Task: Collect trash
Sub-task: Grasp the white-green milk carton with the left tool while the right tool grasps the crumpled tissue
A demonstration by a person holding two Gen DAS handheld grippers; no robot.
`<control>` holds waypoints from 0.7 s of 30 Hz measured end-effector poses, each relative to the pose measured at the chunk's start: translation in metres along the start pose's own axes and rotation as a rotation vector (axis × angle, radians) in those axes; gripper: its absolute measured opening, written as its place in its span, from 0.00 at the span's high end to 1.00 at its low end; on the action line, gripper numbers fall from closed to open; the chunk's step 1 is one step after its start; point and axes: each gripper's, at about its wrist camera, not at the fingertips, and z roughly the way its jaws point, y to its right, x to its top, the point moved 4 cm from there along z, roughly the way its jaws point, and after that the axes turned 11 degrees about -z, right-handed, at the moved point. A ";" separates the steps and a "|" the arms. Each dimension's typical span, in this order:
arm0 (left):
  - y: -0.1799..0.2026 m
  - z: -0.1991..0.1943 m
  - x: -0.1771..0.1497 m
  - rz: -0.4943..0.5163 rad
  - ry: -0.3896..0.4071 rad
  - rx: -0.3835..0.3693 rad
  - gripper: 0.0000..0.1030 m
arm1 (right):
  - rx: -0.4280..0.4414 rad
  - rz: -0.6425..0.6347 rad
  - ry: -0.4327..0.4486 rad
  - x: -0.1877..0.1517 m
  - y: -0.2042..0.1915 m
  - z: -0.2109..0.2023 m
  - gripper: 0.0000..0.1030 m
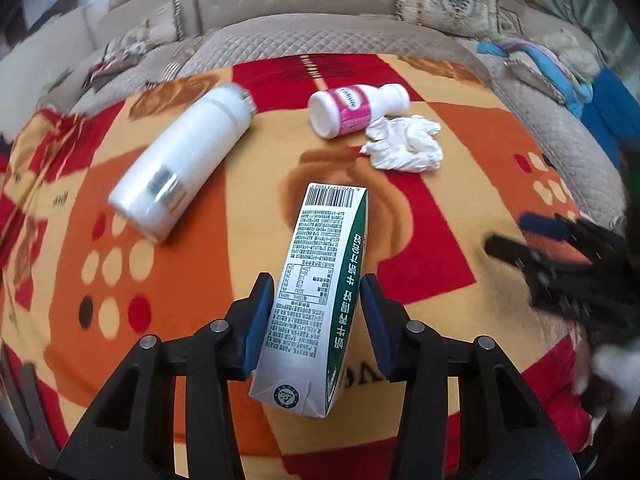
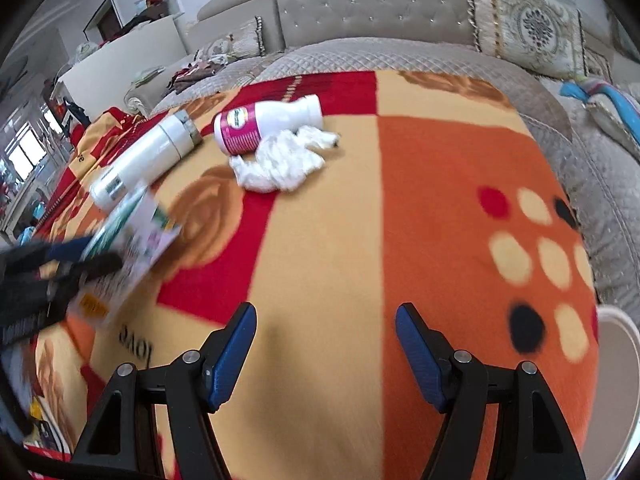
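My left gripper is shut on a green and white milk carton, held between its blue pads above the blanket; the carton also shows blurred in the right wrist view. A pink-labelled white bottle lies on its side beyond it, with a crumpled white tissue touching it. They also show in the right wrist view as the bottle and tissue. A tall white flask lies on its side to the left. My right gripper is open and empty over the blanket.
A red, orange and cream blanket covers a grey quilted sofa with patterned cushions. Blue cloth lies at the right. A white curved rim shows at the right edge. My right gripper appears blurred at the right.
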 end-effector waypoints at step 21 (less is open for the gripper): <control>-0.006 0.033 0.000 -0.133 -0.034 -0.044 0.61 | -0.018 -0.107 -0.004 0.093 -0.016 0.076 0.59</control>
